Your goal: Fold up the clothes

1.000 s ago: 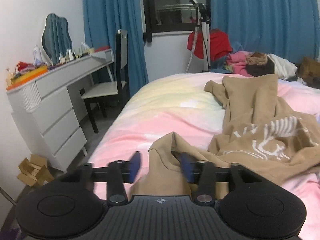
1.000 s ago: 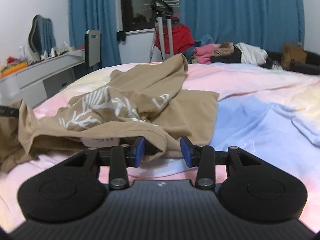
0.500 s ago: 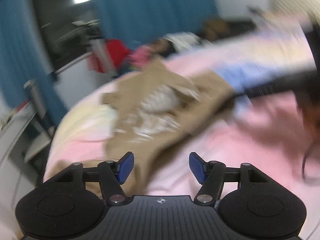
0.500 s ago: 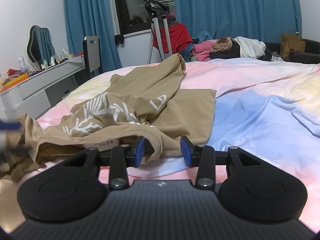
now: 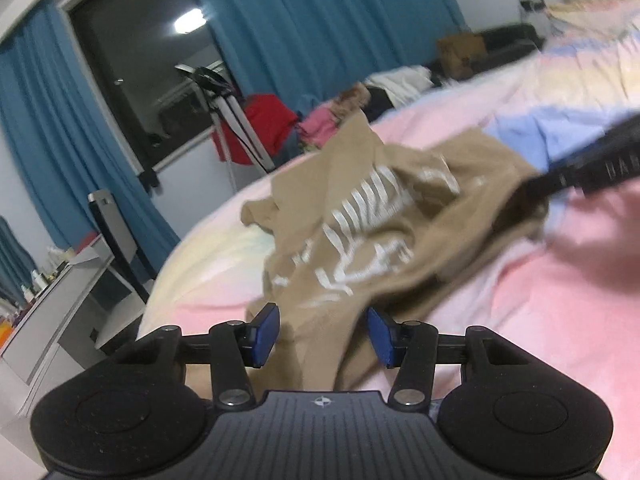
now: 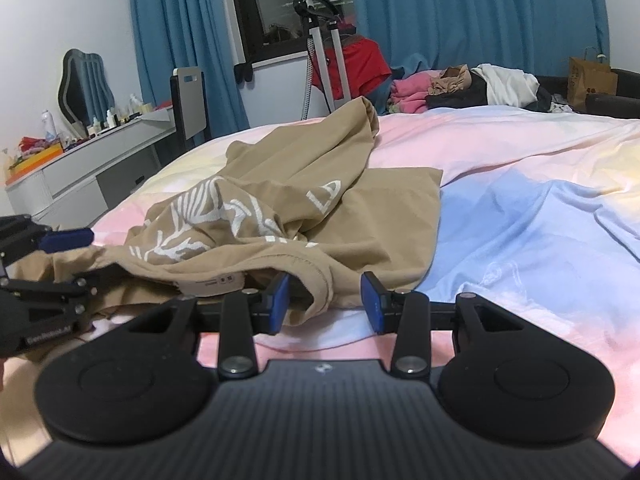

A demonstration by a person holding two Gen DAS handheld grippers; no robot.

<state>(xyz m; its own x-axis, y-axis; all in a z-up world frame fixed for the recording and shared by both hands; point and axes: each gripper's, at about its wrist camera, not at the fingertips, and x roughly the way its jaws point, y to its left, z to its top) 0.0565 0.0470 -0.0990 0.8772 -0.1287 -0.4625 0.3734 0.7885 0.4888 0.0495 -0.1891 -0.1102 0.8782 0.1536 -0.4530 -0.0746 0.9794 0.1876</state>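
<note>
A tan T-shirt (image 6: 280, 208) with white print lies crumpled on the bed; it also shows in the left wrist view (image 5: 360, 216). My right gripper (image 6: 323, 300) is open, its blue pads either side of the shirt's collar edge near the label. My left gripper (image 5: 323, 334) is open with a hanging fold of the shirt between its pads, not pinched. The left gripper also shows at the left edge of the right wrist view (image 6: 48, 256), at the shirt's left end. The right gripper appears blurred in the left wrist view (image 5: 580, 168).
The bed (image 6: 520, 216) has a pink, blue and yellow cover. A white dresser (image 6: 80, 172) with bottles and a chair (image 6: 188, 100) stand to the left. A clothes steamer stand (image 6: 320, 40) and a pile of clothes (image 6: 460, 88) are behind the bed.
My left gripper has swung from facing the dresser side round toward the shirt and the right gripper, and its jaws have opened wider. The right gripper has risen slightly, still open at the collar.
</note>
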